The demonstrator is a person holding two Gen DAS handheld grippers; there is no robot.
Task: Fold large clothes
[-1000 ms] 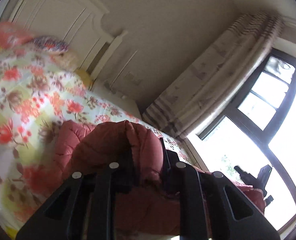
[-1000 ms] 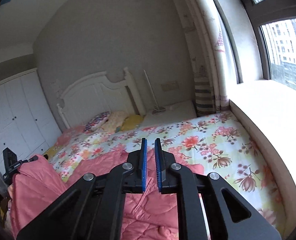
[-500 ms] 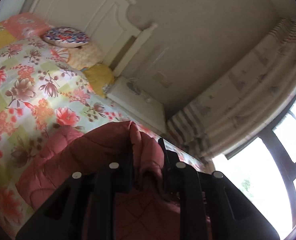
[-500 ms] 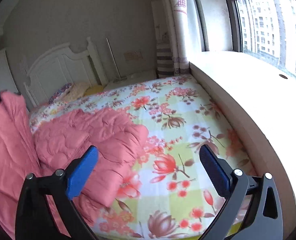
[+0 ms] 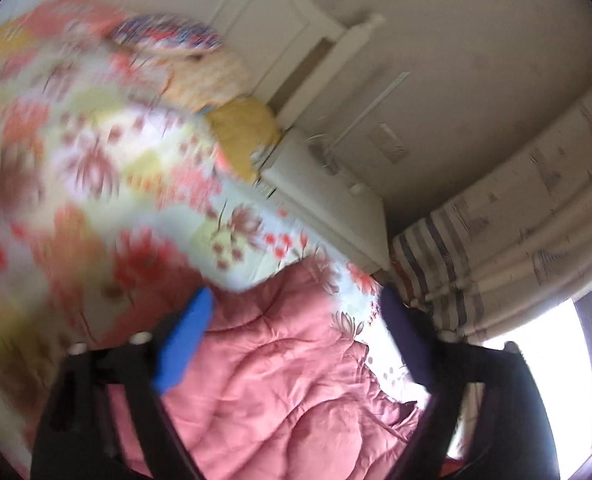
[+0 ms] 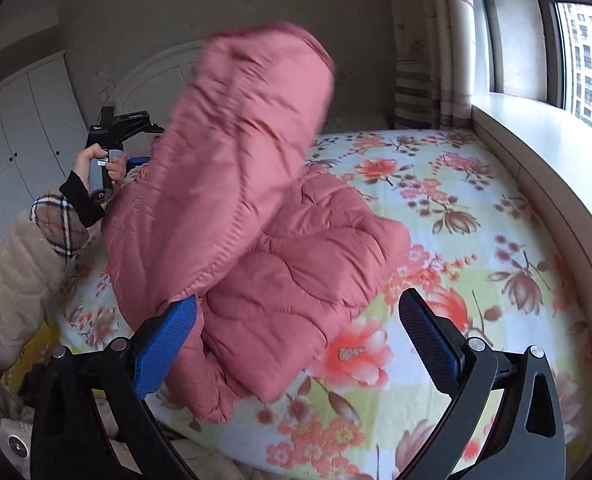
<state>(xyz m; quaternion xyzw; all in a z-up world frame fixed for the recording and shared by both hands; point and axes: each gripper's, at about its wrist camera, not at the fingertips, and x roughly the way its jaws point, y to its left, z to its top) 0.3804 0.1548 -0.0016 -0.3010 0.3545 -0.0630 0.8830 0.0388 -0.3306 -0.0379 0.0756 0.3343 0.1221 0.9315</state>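
release is the news: half a second ago the left gripper (image 5: 296, 344) clamped the pink quilted coat (image 6: 256, 208), now both it and the right gripper (image 6: 296, 344) gape wide and empty. the coat seems mid-flop onto the floral bed (image 6: 476, 240), blurred, with open sheet toward the window ledge (image 6: 544, 152).

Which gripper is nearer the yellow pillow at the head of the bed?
Left. The left gripper is open over the pink jacket, the yellow pillow just ahead. The right gripper is open near the bed's foot.
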